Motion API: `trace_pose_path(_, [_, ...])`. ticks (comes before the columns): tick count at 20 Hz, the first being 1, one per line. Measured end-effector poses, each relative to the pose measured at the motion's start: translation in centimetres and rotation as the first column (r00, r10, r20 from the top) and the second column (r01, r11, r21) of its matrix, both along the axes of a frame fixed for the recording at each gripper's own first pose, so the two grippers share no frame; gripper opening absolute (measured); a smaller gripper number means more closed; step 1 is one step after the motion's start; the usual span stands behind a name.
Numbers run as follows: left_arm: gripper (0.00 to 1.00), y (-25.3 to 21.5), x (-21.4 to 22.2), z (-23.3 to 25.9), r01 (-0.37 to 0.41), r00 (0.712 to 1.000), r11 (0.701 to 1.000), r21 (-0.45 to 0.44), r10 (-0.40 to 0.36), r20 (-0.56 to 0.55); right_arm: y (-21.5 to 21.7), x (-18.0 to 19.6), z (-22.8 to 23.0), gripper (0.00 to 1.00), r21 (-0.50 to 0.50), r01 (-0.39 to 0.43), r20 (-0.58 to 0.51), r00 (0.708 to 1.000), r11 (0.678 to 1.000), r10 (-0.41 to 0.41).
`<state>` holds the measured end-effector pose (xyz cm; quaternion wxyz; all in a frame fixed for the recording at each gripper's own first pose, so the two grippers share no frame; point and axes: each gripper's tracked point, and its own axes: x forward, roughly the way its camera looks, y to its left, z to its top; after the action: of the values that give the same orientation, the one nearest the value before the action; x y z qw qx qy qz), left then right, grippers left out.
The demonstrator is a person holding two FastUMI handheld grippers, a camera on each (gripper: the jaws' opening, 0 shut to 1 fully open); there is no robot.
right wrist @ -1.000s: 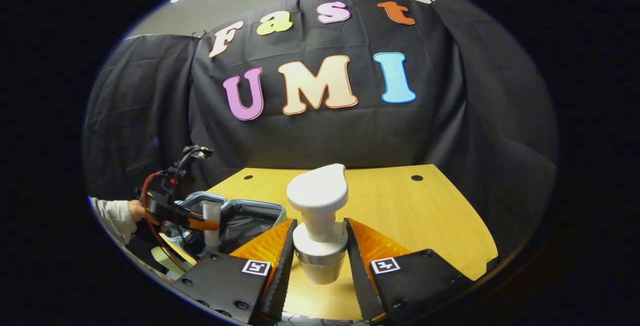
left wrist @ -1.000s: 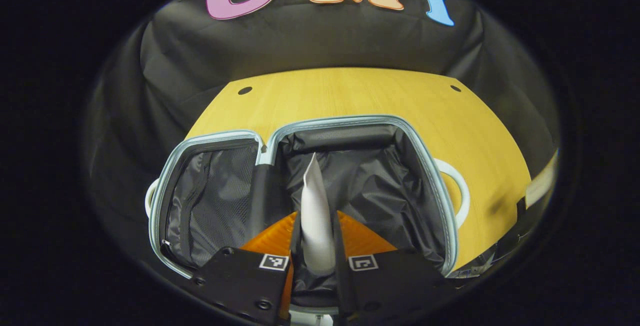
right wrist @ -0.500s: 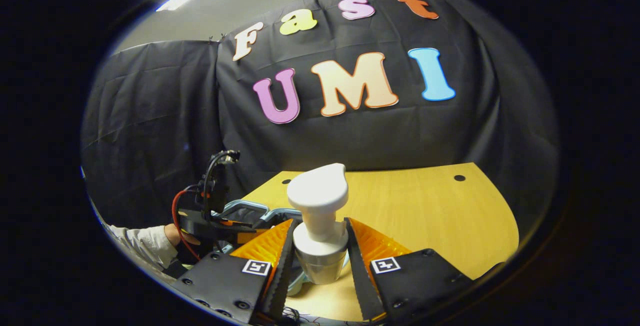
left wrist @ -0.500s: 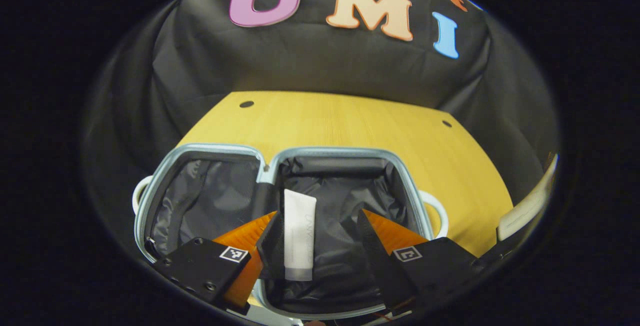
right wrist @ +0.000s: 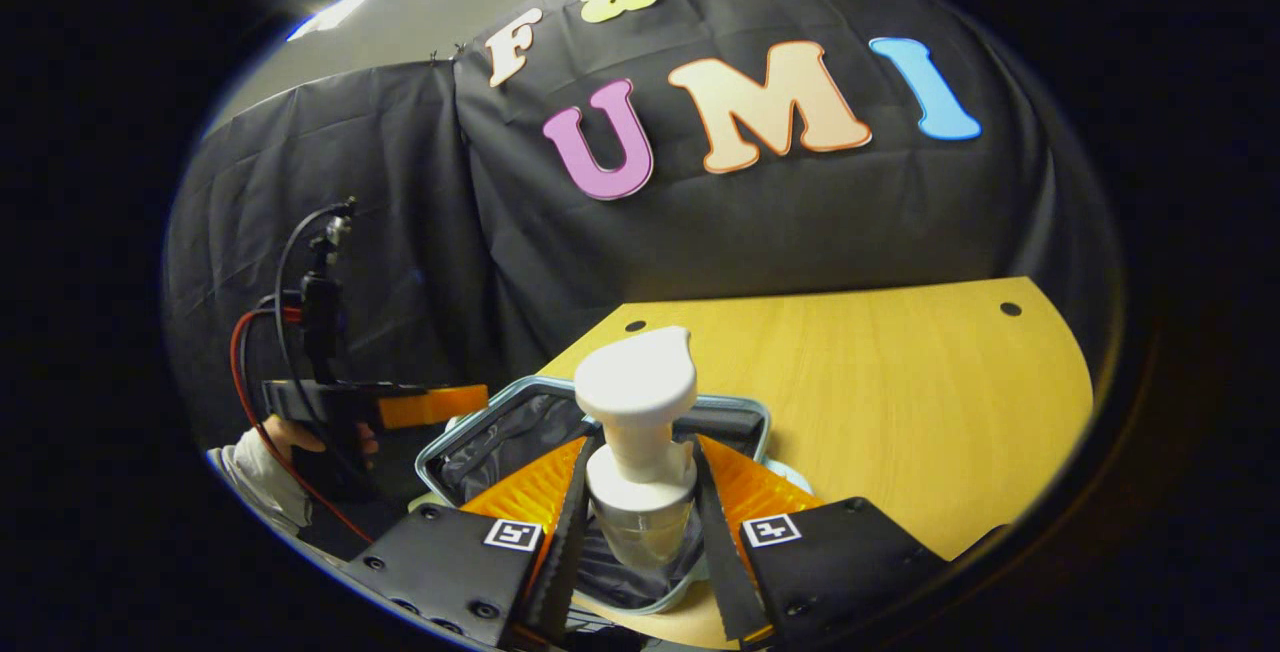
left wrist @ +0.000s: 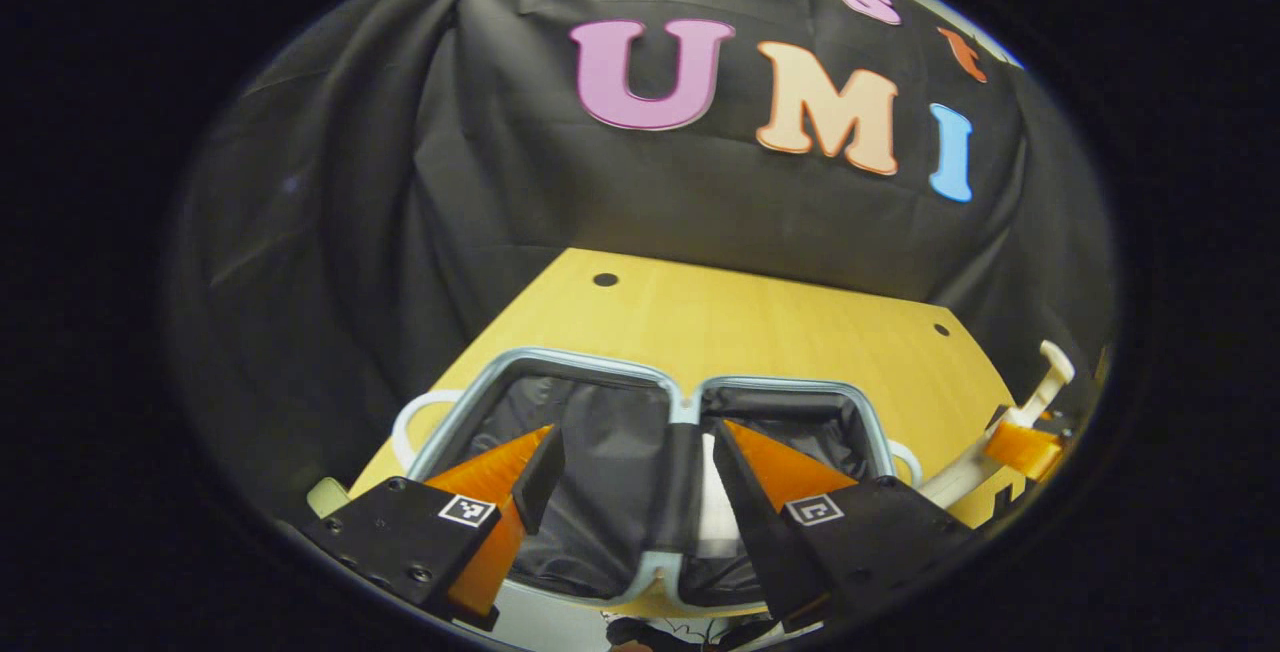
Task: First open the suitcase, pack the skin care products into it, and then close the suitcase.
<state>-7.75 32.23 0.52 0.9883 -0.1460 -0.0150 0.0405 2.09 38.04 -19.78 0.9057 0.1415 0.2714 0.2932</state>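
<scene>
- Black cloth wall behind; yellow wooden desk (right wrist: 900,382) carries the open suitcase (left wrist: 590,372), both lined halves up, low centre of the left gripper view.
- Left claw (left wrist: 630,492): jaws wide apart, nothing held. White tube (left wrist: 715,507) lies in the suitcase's right-hand half, just beyond the claw.
- Right claw (right wrist: 640,532): closed on the neck of the pump bottle (right wrist: 638,452), bottle upright, long axis vertical.
- Key relation: bottle hangs directly above the suitcase's near edge, lower centre of the right gripper view; lowering it should land it inside.
</scene>
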Motion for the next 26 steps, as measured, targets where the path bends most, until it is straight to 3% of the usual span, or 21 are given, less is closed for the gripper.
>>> trace_pose_path(8, [0.89,6.5,-5.5,-4.3,-0.167,0.985,0.985,-0.043,0.165,-0.054,4.6,-1.7,-8.5,0.58,-0.057,-0.076,-0.166,0.984,0.995,0.066])
trace_pose_path(12, [0.90,8.6,-7.3,-5.7,-0.223,0.973,0.972,-0.070,0.218,-0.073,4.7,-0.2,-9.1,0.56,-0.068,-0.025,-0.182,0.983,0.997,0.012])
trace_pose_path(13, [0.90,9.2,-7.5,-6.0,-0.232,0.971,0.969,-0.082,0.226,-0.077,4.6,0.4,-9.2,0.61,-0.081,-0.011,-0.177,0.984,0.997,-0.003])
trace_pose_path(14, [0.89,9.6,-7.6,-6.4,-0.236,0.970,0.967,-0.096,0.229,-0.080,4.5,1.0,-9.1,0.53,-0.088,0.004,-0.169,0.985,0.996,-0.019])
trace_pose_path(15, [0.90,10.1,-7.5,-6.5,-0.242,0.969,0.965,-0.106,0.234,-0.083,4.4,1.2,-9.0,0.68,-0.088,0.011,-0.170,0.985,0.996,-0.026])
trace_pose_path(17, [0.90,11.4,-7.0,-7.0,-0.249,0.967,0.961,-0.117,0.240,-0.090,4.2,1.7,-8.4,0.69,-0.081,0.033,-0.164,0.985,0.996,-0.045])
trace_pose_path(18, [0.89,12.1,-6.6,-7.2,-0.250,0.966,0.960,-0.123,0.240,-0.095,4.0,2.0,-8.0,0.78,-0.083,0.043,-0.156,0.986,0.996,-0.055])
trace_pose_path(19, [0.90,12.9,-6.0,-7.4,-0.248,0.967,0.960,-0.127,0.237,-0.097,3.9,2.1,-7.3,0.96,-0.083,0.057,-0.142,0.987,0.995,-0.069])
trace_pose_path(25, [0.90,18.6,-1.1,-9.8,-0.220,0.968,0.961,-0.167,0.193,-0.162,3.6,3.8,-3.1,0.98,-0.092,0.143,-0.023,0.989,0.985,-0.146])
trace_pose_path(26, [0.90,19.3,0.1,-10.3,-0.204,0.970,0.963,-0.178,0.173,-0.172,3.4,4.1,-2.7,0.93,-0.099,0.164,-0.009,0.986,0.981,-0.166])
